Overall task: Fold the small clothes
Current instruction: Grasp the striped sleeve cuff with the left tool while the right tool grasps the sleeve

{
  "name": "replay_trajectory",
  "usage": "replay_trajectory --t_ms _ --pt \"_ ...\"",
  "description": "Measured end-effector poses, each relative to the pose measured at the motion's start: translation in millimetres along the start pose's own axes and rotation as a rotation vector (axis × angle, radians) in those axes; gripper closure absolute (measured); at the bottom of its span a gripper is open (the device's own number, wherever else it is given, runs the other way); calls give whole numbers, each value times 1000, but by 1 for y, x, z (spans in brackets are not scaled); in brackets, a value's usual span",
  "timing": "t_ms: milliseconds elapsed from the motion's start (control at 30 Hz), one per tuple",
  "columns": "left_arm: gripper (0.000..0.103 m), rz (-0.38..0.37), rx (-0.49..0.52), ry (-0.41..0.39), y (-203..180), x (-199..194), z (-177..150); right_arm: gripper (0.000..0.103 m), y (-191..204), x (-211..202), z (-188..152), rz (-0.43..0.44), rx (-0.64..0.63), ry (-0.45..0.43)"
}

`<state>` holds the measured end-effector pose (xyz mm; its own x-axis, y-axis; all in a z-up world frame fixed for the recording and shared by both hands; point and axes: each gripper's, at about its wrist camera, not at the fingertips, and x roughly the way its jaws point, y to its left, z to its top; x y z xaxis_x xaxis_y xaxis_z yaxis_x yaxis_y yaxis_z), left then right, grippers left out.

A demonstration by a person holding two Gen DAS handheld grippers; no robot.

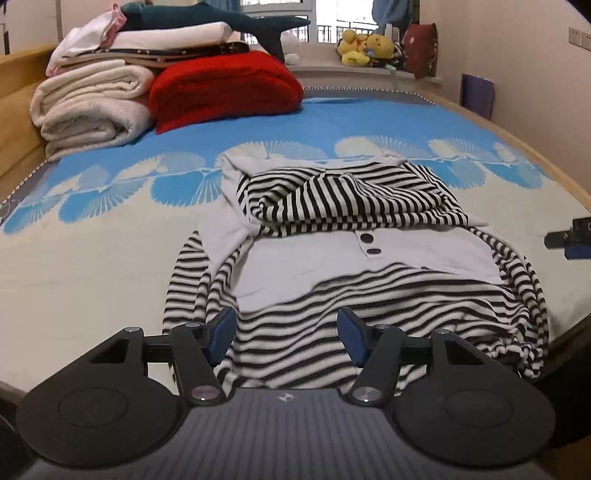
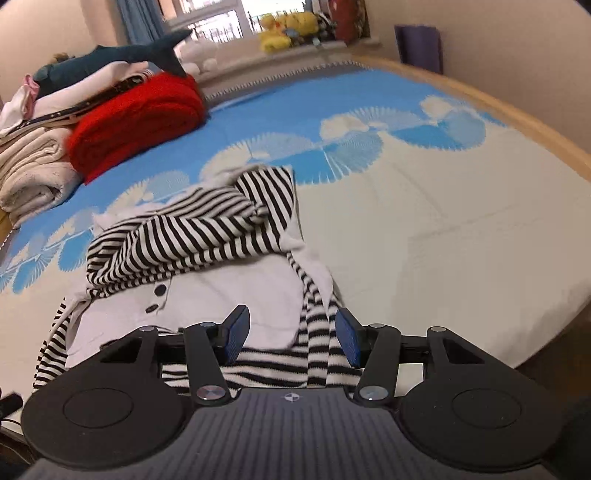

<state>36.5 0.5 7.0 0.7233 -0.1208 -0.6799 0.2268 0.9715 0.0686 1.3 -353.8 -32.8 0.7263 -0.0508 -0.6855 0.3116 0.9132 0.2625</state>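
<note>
The striped hooded top lies near the front edge of the bed, only partly folded: its hood and upper part are bunched over the white button placket, the striped hem spread nearest, so the main folds seem left to do. The left gripper hovers over the hem, angled downward, jaws apart and empty. The right gripper hangs over the top's right side, jaws likewise apart, nothing pinched.

Left wrist view: garment lies centre frame on the bed, its hood bunched on its far part. Folded blankets stacked upper left, plush shark on top. Stuffed toys on the windowsill, top centre-right.
</note>
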Motion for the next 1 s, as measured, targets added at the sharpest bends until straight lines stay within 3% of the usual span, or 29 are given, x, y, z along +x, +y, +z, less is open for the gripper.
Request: replay_trajectory --t_ms 67,133,233,400,533,633,667,733,833,1000 --pt "43 -14 -21 29 3 8 -1 49 -2 2 -1 -12 5 7" --pt "64 -42 -54 60 6 13 3 49 -4 2 0 -15 14 10" --pt "84 -111 -104 86 18 14 15 50 -4 2 -1 -20 12 9" --pt "84 -123 24 72 46 23 50 50 -9 1 2 -21 27 -1" --pt "84 -139 -113 114 99 42 51 50 -12 5 2 -22 34 16" --pt "81 -159 -400 269 135 71 32 50 -15 16 0 -25 35 68" --pt "78 -172 -445 304 138 79 27 50 -15 21 -1 -28 35 94" --pt "60 -128 -427 359 133 91 21 50 -16 32 -5 -43 32 151" --pt "35 -22 -320 413 116 103 17 47 -14 52 -14 -95 4 245" --pt "33 9 -283 489 109 115 3 42 -18 70 -26 -152 3 325"
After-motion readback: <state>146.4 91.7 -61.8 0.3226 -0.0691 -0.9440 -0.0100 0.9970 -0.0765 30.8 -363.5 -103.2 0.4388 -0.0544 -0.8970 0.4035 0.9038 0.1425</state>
